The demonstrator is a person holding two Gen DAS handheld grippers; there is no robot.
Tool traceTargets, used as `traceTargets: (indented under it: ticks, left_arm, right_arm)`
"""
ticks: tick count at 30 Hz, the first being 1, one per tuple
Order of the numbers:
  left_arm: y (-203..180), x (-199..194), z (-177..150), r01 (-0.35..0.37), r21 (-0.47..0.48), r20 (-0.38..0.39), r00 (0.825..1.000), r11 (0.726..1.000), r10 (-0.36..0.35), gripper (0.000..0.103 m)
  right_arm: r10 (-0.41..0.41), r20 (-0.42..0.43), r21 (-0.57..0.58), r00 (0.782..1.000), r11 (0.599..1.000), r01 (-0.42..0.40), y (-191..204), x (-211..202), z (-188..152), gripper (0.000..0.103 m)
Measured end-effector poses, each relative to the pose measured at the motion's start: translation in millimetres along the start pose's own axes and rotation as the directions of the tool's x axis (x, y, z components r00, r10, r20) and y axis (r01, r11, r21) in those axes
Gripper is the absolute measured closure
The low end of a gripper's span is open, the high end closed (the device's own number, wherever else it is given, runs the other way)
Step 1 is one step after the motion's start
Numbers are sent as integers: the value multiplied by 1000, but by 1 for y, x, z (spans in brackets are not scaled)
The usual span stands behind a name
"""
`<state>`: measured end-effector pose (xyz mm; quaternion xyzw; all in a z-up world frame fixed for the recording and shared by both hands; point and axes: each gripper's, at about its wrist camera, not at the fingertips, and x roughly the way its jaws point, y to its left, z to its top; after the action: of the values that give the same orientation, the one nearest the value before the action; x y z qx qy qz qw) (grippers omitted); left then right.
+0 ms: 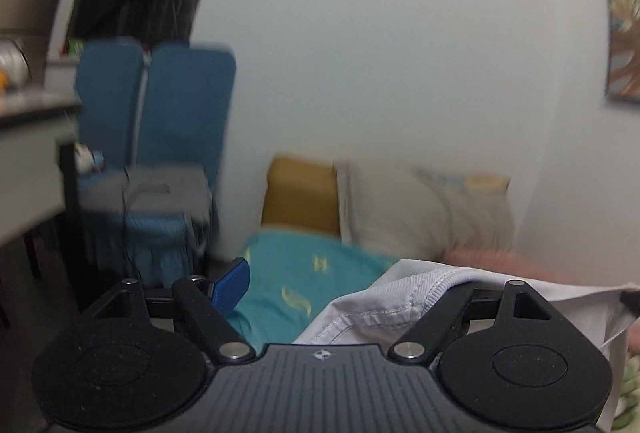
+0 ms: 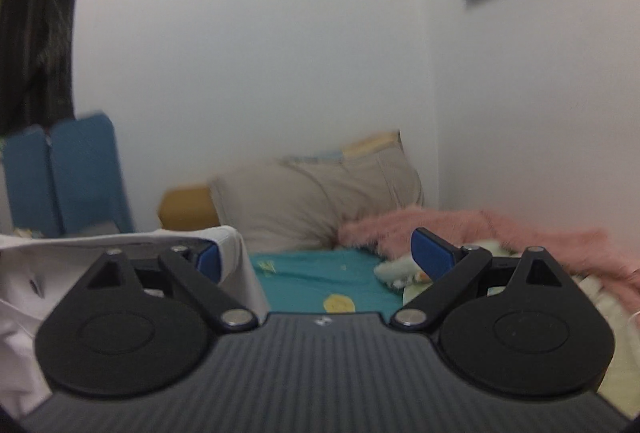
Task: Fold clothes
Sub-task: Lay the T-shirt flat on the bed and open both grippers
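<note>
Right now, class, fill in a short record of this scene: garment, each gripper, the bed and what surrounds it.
garment: white shirt, draped over the inner finger of each gripper
left gripper: open, right finger hidden under cloth
right gripper: open, both blue pads visible
bed: teal sheet
bedding: beige pillow, pink blanket
beside bed: blue chair

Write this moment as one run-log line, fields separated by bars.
stage: garment lifted | left gripper: open | right gripper: open | white garment: draped over both | below: teal sheet
</note>
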<state>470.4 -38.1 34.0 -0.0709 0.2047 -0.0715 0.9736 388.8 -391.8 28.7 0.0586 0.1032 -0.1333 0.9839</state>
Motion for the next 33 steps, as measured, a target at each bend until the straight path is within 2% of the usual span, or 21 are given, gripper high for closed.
traceTargets:
  ticks: [2, 3, 4, 6, 8, 10, 11, 12, 14, 17, 21, 27, 29, 33]
  left_arm:
    - [3, 74, -39, 0, 7, -110, 994, 1000, 1, 20]
    - [6, 107, -61, 8, 8, -172, 985, 1000, -7, 21]
    - [9, 137, -83, 12, 13, -230, 973, 1000, -8, 22]
    - [14, 180, -122, 4, 41, -327, 945, 999, 9, 24]
    - [20, 219, -143, 18, 82, -429, 903, 997, 19, 23]
    - [25, 248, -150, 56, 130, -531, 847, 990, 22, 21]
    - [24, 252, -149, 83, 164, -561, 827, 983, 24, 16]
    - [22, 254, -147, 106, 196, -579, 815, 975, 27, 16]
    - [23, 246, -138, 129, 208, -565, 825, 970, 12, 15]
    - [33, 224, -121, 148, 146, -545, 837, 978, -45, 4]
    - [35, 158, -103, 130, 125, -434, 899, 984, -64, 1]
    - [39, 24, -120, 95, 175, -292, 955, 980, -41, 0]
    - [43, -32, -136, 78, 182, -252, 967, 980, -30, 0]
    - [41, -154, -174, 72, 160, -209, 977, 984, -37, 0]
  right_arm:
    - [-6, -93, -27, 996, 1000, 3, 4, 60, -40, 8]
    - [-4, -153, -33, 988, 999, -1, 7, 87, -62, 8]
    - [4, -217, -31, 976, 999, -11, 9, 111, -85, 8]
    - [23, -353, -33, 935, 999, -37, 14, 150, -129, 8]
    - [15, -472, -75, 881, 996, -57, 21, 175, -164, 8]
    - [5, -574, -117, 819, 989, -87, 30, 193, -191, 8]
    - [20, -592, -116, 805, 987, -110, 32, 194, -192, 8]
    - [49, -591, -97, 805, 987, -131, 33, 193, -189, 8]
    - [117, -566, -27, 816, 987, -160, 31, 187, -178, 8]
    - [155, -499, 40, 853, 987, -156, 29, 168, -154, 8]
    - [137, -412, 33, 901, 990, -135, 34, 110, -123, 8]
    - [160, -328, 90, 931, 986, -138, 30, -27, -101, 8]
    - [174, -309, 113, 935, 983, -145, 27, -82, -98, 8]
    - [211, -262, 135, 942, 974, -181, 19, -186, -101, 8]
